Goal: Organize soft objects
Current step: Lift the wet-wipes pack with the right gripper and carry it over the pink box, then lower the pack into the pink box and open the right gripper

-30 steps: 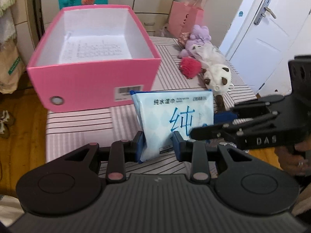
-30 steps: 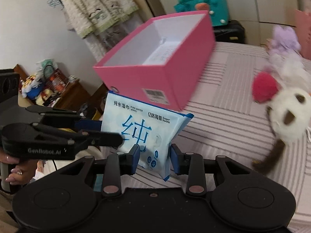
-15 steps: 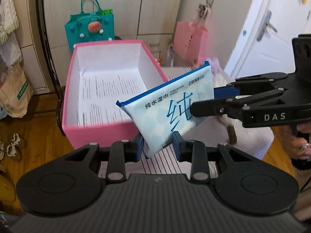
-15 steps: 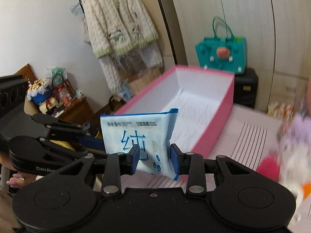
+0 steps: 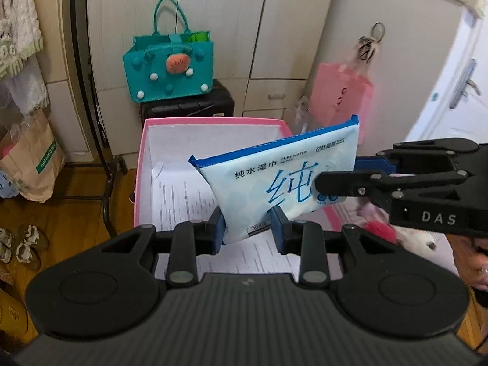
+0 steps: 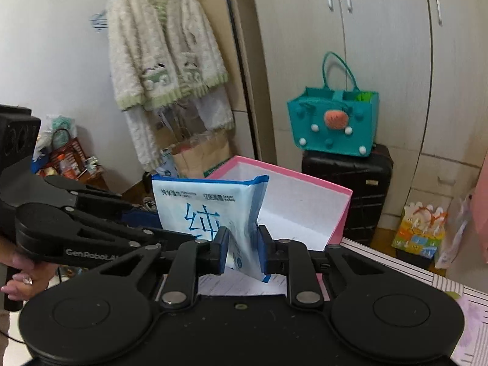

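Two grippers hold one wet-wipe pack point(image 5: 283, 180) above the pink box point(image 5: 138, 167). My left gripper point(image 5: 247, 228) clamps its jaws on the pack's lower corner. My right gripper point(image 6: 243, 245) pinches the opposite end, and its jaws have just been closing further, with the pack between them. The pack hangs tilted over the box's open interior, clear of the printed paper point(image 5: 183, 195) lining the box floor.

Risks from here, as I judge them:
- The pack is soft and slick. An uneven release could let it swing on the remaining grip and land on the box rim or outside the box.
- The right jaws bite only a thin edge of the film. That edge could slip free early.
- Pulling the two grippers apart could stretch or tear the wrapper.

View differences:
- The left wrist view shows the box floor, the near rim, and a red and white plush toy point(image 5: 393, 235) to the right of the box on the striped surface.
- The right wrist view shows the box's far corner, a hanging cardigan point(image 6: 161, 61) beyond the box, and the hand point(image 6: 21, 270) carrying my left gripper.
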Demonstrator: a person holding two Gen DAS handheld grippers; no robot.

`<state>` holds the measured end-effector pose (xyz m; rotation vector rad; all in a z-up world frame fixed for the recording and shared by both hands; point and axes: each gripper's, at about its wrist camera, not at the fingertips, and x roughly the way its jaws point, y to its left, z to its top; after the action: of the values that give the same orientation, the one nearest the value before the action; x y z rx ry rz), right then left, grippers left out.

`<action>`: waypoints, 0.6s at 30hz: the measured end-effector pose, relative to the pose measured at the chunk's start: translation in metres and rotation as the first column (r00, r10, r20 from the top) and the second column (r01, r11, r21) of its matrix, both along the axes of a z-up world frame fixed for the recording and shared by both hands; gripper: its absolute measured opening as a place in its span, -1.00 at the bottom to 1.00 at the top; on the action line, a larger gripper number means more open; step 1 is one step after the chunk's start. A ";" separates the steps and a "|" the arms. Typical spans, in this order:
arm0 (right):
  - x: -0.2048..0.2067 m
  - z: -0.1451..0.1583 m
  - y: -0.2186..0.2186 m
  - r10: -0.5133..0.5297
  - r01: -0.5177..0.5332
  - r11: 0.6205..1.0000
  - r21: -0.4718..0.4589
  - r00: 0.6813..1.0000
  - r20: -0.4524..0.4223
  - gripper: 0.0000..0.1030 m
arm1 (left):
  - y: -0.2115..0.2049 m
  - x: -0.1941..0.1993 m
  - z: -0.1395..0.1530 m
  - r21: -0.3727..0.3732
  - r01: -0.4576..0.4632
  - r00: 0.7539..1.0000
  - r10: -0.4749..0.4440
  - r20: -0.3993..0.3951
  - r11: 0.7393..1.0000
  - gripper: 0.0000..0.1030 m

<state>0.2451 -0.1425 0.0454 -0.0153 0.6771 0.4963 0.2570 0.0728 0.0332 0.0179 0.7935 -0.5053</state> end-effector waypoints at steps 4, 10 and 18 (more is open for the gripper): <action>0.044 -0.015 -0.004 -0.035 0.036 0.999 0.006 0.997 -0.069 -0.52 | -0.007 0.043 -0.018 -0.017 -0.038 0.998 0.037 -0.055 0.999 -0.40; 0.094 -0.041 -0.003 -0.110 0.113 0.994 0.002 0.977 -0.183 -0.52 | -0.016 0.098 -0.052 -0.041 -0.105 0.976 0.095 -0.198 0.994 -0.40; 0.115 -0.059 0.004 -0.177 0.159 0.983 -0.089 0.953 -0.248 -0.44 | -0.027 0.119 -0.073 -0.013 -0.108 0.952 0.100 -0.288 0.994 -0.40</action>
<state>0.3599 -0.1387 -0.0140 0.0425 0.9393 0.3126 0.3763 0.0454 -0.0394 -0.1258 1.0660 -0.4237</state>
